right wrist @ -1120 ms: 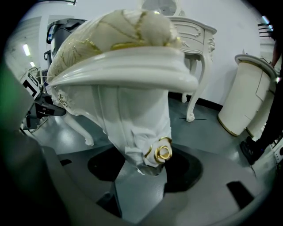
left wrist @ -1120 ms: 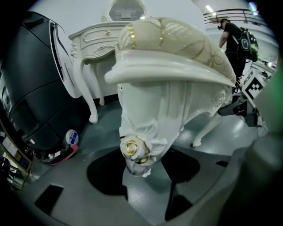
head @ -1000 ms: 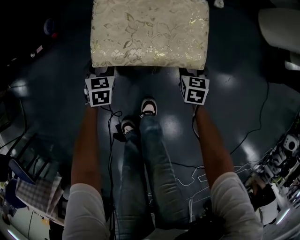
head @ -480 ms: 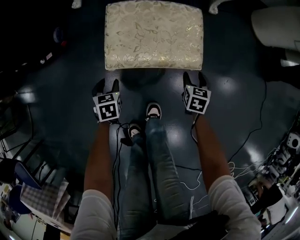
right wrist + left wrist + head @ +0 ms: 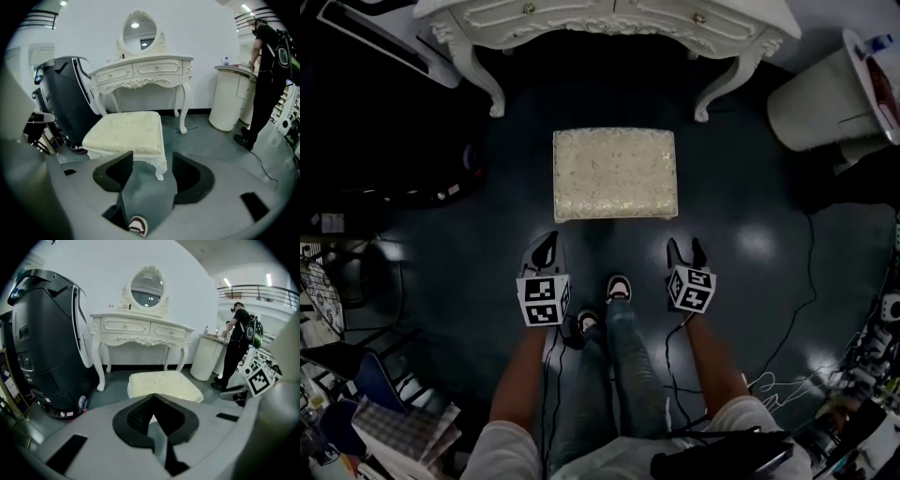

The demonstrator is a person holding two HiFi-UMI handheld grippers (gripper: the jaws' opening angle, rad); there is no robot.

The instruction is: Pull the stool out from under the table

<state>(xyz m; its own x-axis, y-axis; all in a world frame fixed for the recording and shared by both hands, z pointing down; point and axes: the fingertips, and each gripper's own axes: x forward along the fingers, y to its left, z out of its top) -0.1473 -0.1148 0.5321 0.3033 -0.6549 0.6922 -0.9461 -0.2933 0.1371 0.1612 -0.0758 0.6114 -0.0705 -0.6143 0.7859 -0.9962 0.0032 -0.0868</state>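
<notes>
The cream upholstered stool (image 5: 614, 173) stands on the dark floor in front of the white dressing table (image 5: 609, 19), clear of its legs. Both grippers hang nearer me than the stool and touch nothing. My left gripper (image 5: 548, 242) has just been closing and is now shut, with nothing between its jaws. My right gripper (image 5: 686, 248) is open and empty. In the left gripper view the closed jaws of the left gripper (image 5: 152, 397) point at the stool (image 5: 164, 383) and the table (image 5: 140, 326). In the right gripper view the right gripper (image 5: 152, 171) frames the stool's front leg, the stool (image 5: 126, 131) and the table (image 5: 145, 68).
A big black machine (image 5: 42, 343) stands left of the table. A white round cabinet (image 5: 825, 94) is at the right, with a person in black (image 5: 239, 343) beside it. Cables (image 5: 797, 309) trail over the floor at right. My shoes (image 5: 619, 286) are between the grippers.
Both grippers have left the stool's front edge and risen towards me. The left jaws, open half a second ago, are shut. The view has pulled back and the table now shows.
</notes>
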